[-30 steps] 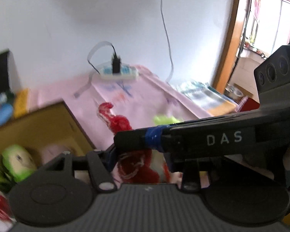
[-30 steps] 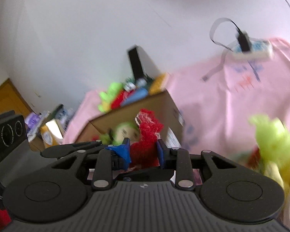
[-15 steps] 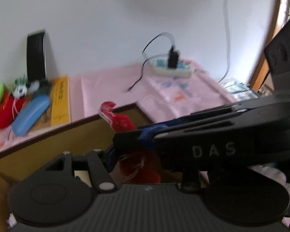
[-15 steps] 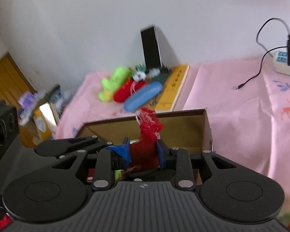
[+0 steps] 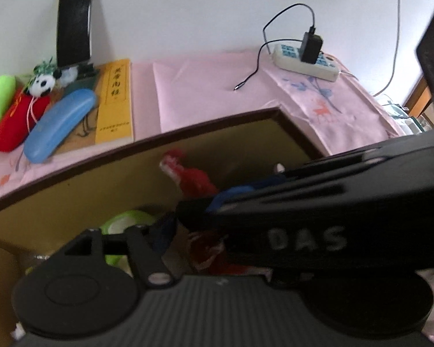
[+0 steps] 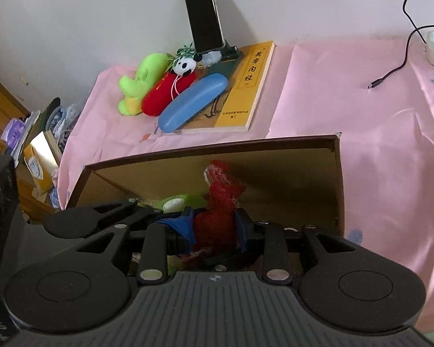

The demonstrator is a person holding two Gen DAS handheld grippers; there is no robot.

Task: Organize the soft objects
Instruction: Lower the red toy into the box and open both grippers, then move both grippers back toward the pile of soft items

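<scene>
Two tools found over the open cardboard box (image 6: 211, 147) on the pink-covered worktop (image 6: 376, 115), both with jaws opening. Saw the red plush toy (image 6: 220, 199) upright between the blue pads of the right tool (image 6: 214, 225), apparently touching both, over the box interior. Could not make out its lower part behind the tool body. Found the left tool (image 5: 196, 231) spread, near pad clear of the toy, far finger masked. Glimpsed only part of a green plush (image 6: 176, 202) in the box.
</scene>
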